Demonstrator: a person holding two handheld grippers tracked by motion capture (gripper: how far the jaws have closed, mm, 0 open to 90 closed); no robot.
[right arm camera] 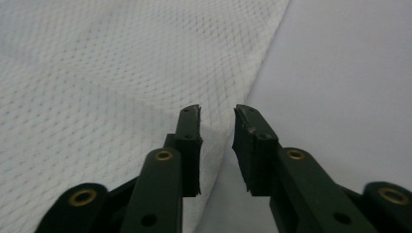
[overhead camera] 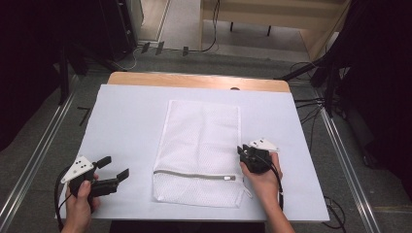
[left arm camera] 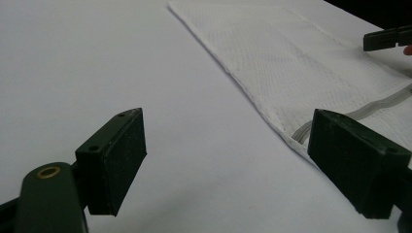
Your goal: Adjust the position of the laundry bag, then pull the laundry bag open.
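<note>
Looks like a lab/recording setup, not a home. Wooden table w/ white sheet cover [overhead camera: 126, 126] stands on grey carpet floor [overhead camera: 43, 145] between metal floor rails [overhead camera: 29, 165], w/ black cables [overhead camera: 311, 104] at right. Dark stands [overhead camera: 65, 68] at far left, pale wood furniture [overhead camera: 272, 14] at far side.

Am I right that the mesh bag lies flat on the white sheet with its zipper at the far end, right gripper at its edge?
Not quite: the zipper runs across the near end of the mesh bag, as the high view shows. The bag does lie flat on the white sheet, with the right gripper at its edge.
</note>
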